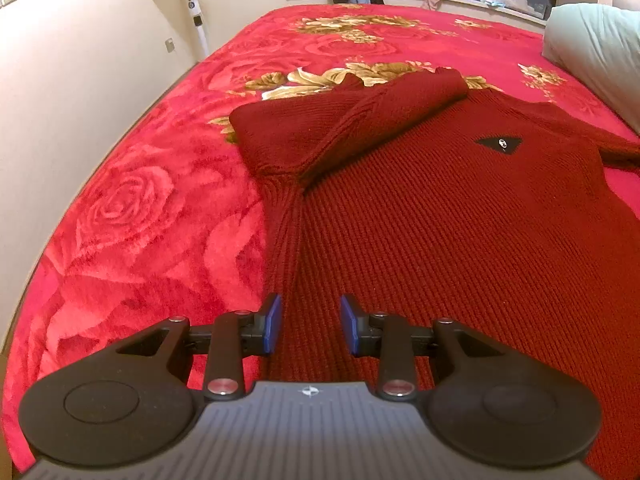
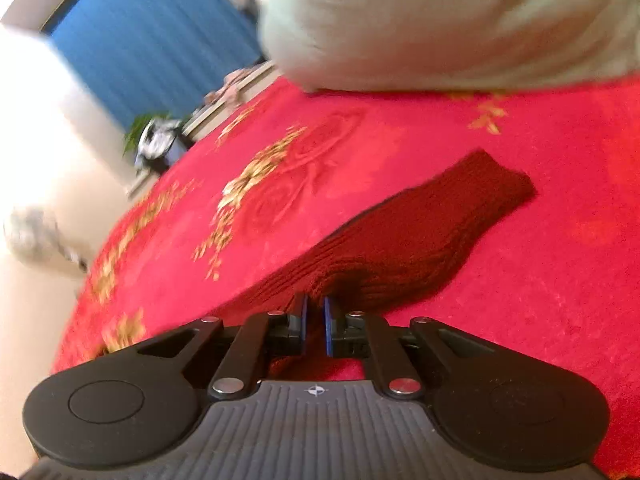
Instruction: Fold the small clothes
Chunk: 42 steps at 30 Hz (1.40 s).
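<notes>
A dark red knitted sweater lies spread front-up on a bed covered by a red rose-patterned blanket, one sleeve already folded across the chest and the other sleeve stretched out to the side over the blanket, toward a pale green pillow. The step in hand appears to be the second sleeve fold: the right gripper has pinched the knit near where that sleeve meets the body, its blue pads drawn nearly together with a bunch of fabric raised between them. To do this well, the sleeve should be lifted just enough to clear the blanket, carried across the chest in one smooth arc and laid flat over the first sleeve, with the cuff not left dangling; the thick rib knit will likely sag and drag, so a slow carry seems wise. The left gripper is low over the sweater's near left edge, its fingers parted wide and holding nothing; whether they touch the knit cannot be told. From there it could press the hem down to keep the body from sliding. The right wrist view is motion-blurred.
</notes>
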Available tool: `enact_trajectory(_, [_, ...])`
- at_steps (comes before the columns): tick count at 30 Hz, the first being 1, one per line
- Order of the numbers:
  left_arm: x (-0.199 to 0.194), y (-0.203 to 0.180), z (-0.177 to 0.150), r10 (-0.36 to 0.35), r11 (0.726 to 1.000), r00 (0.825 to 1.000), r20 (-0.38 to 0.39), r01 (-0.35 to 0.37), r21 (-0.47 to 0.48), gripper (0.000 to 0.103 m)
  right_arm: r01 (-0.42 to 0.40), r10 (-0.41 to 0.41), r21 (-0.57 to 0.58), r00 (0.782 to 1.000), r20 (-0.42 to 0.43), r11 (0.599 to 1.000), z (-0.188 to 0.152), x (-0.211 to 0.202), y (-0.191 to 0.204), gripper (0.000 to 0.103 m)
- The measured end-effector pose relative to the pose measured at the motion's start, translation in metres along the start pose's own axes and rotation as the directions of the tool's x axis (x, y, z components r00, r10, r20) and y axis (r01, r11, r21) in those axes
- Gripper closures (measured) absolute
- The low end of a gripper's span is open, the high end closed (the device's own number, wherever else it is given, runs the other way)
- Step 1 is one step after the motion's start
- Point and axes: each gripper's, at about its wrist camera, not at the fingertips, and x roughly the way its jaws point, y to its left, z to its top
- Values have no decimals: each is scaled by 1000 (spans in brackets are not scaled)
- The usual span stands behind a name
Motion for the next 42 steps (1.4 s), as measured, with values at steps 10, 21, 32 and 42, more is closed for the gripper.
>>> enact_trajectory(10, [-8,27,-17,-74,990,995,-69,66,-123,66,-285,181,-150,856,-485,947,-84,-52,50,63])
enact_trajectory(21, [-24,50,-84,-190,962,955,-226,134,-239,67,-233,6,-387,863,-506,892,-148,-140,63,74])
enact_trajectory(32, [-120,49,-126,-315,931,949,9,311,-192,94,-258,136,-246,896,-423,934,-112,-234,39,99])
enact_trajectory(42, [-119,41,-127,-272,942,962,-31,259,-215,81,-31,-100,-431,956,-277,902,-109,-231,50,91])
